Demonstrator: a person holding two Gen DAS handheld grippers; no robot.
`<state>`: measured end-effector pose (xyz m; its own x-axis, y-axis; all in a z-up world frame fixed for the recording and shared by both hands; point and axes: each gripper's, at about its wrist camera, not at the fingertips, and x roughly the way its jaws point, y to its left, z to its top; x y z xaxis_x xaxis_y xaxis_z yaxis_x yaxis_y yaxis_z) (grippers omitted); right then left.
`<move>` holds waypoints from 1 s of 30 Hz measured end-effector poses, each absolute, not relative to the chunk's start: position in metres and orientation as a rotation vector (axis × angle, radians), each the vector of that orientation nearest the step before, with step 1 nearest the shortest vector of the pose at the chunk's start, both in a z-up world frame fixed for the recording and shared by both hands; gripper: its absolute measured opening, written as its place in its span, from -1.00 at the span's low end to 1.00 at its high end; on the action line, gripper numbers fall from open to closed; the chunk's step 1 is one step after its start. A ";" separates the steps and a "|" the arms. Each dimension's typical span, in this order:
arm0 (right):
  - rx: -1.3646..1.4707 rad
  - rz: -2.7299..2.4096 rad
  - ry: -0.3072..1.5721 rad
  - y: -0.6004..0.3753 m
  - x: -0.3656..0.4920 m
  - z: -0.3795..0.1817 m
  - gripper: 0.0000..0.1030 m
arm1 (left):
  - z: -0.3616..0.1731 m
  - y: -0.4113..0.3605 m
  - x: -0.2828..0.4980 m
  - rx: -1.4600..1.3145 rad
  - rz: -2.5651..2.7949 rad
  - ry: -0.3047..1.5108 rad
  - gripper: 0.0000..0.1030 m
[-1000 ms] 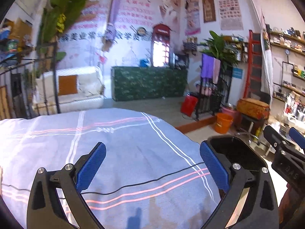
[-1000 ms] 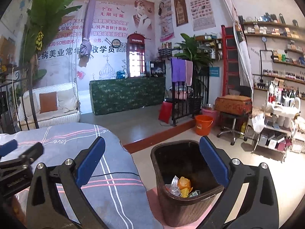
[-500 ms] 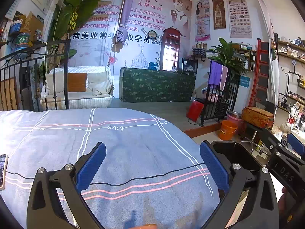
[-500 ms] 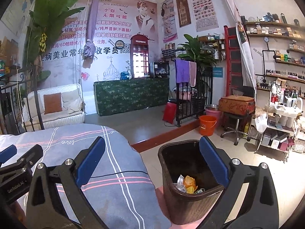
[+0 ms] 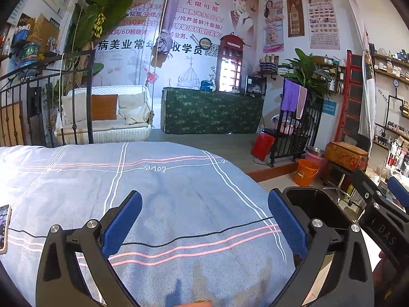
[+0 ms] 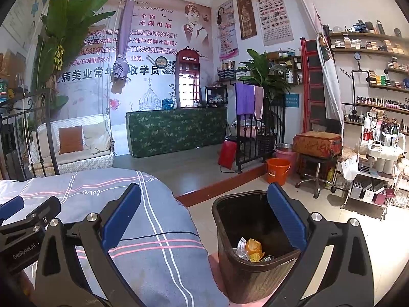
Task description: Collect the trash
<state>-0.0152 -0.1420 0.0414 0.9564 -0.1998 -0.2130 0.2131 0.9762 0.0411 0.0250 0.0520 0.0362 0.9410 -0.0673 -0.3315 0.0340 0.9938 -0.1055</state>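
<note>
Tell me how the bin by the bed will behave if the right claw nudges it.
The bin looks tall and narrow, so a push near its rim may tip it. It holds only a few scraps, so it is probably light and may slide easily on the smooth floor.

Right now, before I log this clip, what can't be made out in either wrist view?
- Phone, left wrist view: cut off by the left edge.
- Trash bin contents, right wrist view: an orange piece and wrappers show; the rest is hidden by the bin wall and the right gripper.
- Orange sliver, left wrist view: cut off by the bottom edge, unidentifiable.
</note>
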 end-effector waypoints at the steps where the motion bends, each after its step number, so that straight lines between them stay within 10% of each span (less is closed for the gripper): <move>1: 0.062 -0.211 0.209 -0.142 -0.015 0.042 0.89 | 0.036 0.052 0.025 -0.098 -0.051 0.341 0.89; 30: 0.057 -0.212 0.219 -0.139 -0.011 0.041 0.89 | 0.038 0.051 0.024 -0.095 -0.063 0.359 0.89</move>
